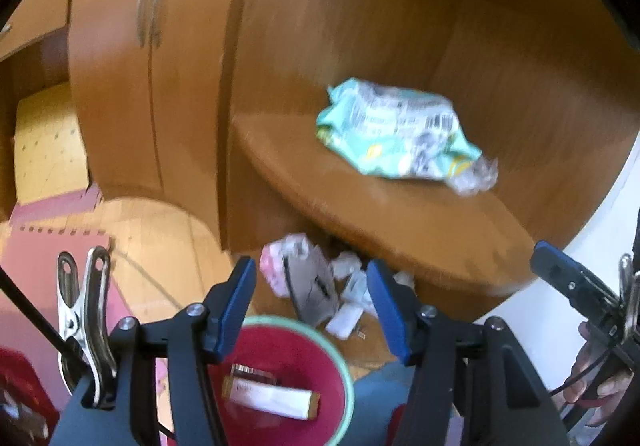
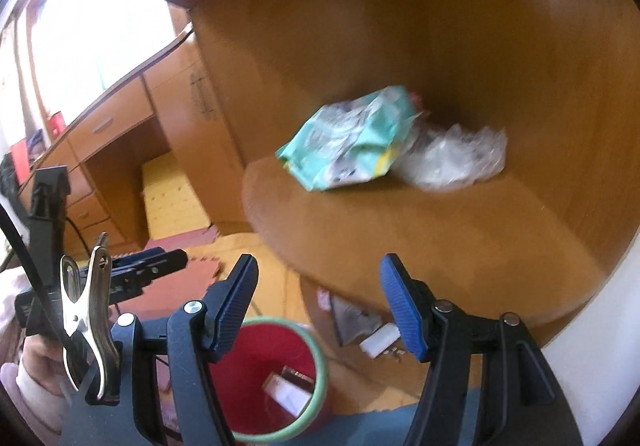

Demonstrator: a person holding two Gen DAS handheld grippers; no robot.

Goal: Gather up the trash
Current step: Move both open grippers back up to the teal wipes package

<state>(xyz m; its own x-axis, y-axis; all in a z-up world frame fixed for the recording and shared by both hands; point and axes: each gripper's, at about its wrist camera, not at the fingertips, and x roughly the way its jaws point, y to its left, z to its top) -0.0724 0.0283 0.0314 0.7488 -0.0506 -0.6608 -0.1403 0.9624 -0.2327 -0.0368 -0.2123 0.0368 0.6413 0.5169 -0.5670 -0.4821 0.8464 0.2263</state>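
- My left gripper (image 1: pixel 312 298) is spread wide with nothing between its blue pads; it hangs over the bin (image 1: pixel 344 378) and looks up toward the shelf (image 1: pixel 360 205).
- My right gripper (image 2: pixel 320 302) stands just as wide and just as empty, aimed at the same shelf from the other side.
- The wrapper (image 1: pixel 396 133), a crumpled mint-green packet, lies on the shelf with a wad of clear plastic (image 2: pixel 456 153) touching its far end.
- More scraps (image 1: pixel 320 286) sit on the floor under the shelf lip, just behind the bin; both views are smeared, so I think they are paper and card but cannot swear to it.
- The bin already holds a flat box (image 1: pixel 272 396).
- Risk: the wrapper is limp and slick, so a pinch on one loose corner could let it slide out on the way to the bin.
- Risk: the clear plastic only leans on the wrapper; lifting one may drag the other off the shelf edge onto the floor.
- Risk: both grippers point at the same spot, so they could knock together if I reach with both at once.
- Risk: a low reach for the floor scraps could clip the shelf lip or tip the bin.
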